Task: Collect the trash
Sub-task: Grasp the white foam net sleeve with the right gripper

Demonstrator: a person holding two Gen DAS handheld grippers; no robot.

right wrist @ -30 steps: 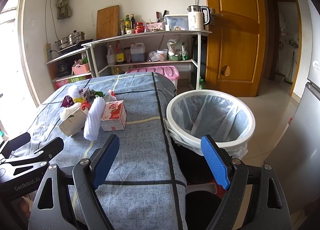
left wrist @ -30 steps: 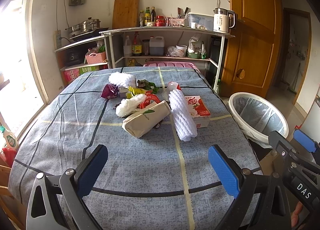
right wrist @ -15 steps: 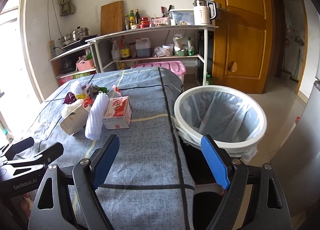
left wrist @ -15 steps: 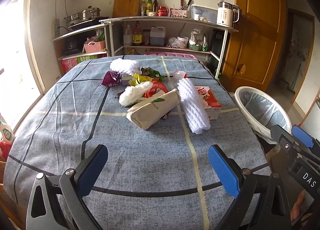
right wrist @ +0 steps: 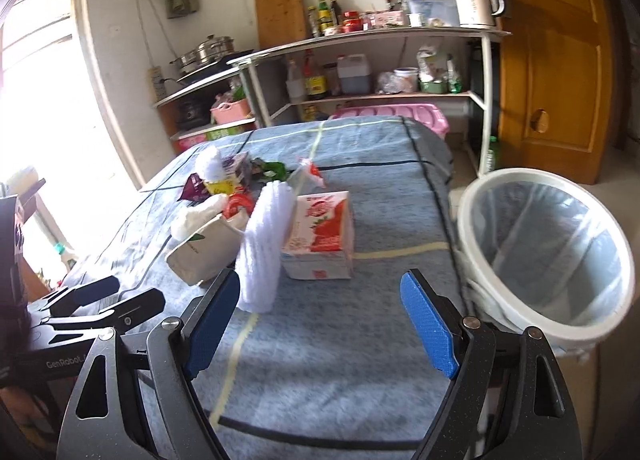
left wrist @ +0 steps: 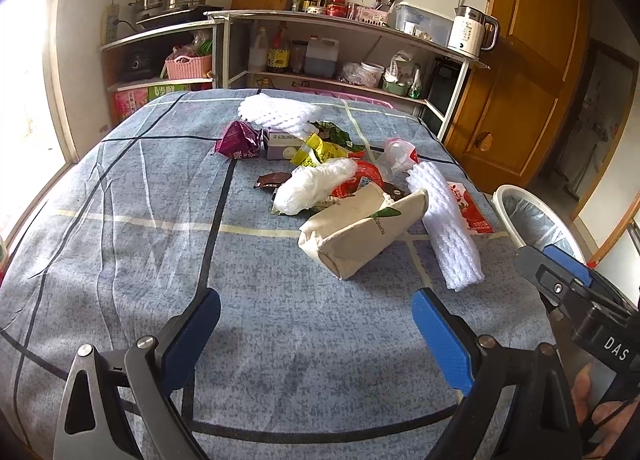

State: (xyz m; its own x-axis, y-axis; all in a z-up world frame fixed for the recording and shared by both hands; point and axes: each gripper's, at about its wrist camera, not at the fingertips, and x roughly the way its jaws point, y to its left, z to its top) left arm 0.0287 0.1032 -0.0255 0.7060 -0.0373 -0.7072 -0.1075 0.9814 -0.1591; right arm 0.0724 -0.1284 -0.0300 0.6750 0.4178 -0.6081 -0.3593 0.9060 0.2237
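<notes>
Trash pile [left wrist: 332, 176] heaped in the centre of the left wrist frame, on the blue checked desk [left wrist: 140, 244]: beige paper bag [left wrist: 360, 232] nearest, white foam sleeve [left wrist: 444, 228] to its right, red-and-white carton [right wrist: 320, 236] behind that sleeve, purple wrapper [left wrist: 236, 140], yellow wrapper [left wrist: 316, 148] and a second foam net [left wrist: 276, 112] toward the top. All of it lying above and well apart from the left gripper [left wrist: 316, 334] at the bottom of that frame. Left gripper spread wide, bare cloth between the blue pads [left wrist: 192, 336], nothing held.

In the right wrist frame, right gripper [right wrist: 320, 326] at the bottom centre, pads apart and having just narrowed a little, only cloth between them. Lower end of the white foam sleeve [right wrist: 260, 248] just above the left pad; carton directly above the gap, not touched. Beige paper bag left of the sleeve, leaning against it.

White bin [right wrist: 548, 252] at the right edge of that frame, beside the desk's edge, lined with a clear bag; inside blurred, no contents made out. Same bin's rim peeking in at the right of the left wrist frame, behind the right gripper's black body.

Shelves [left wrist: 320, 20] against the far wall across the top, carrying bottles, a kettle [left wrist: 472, 32], a pink basket [left wrist: 188, 66].
</notes>
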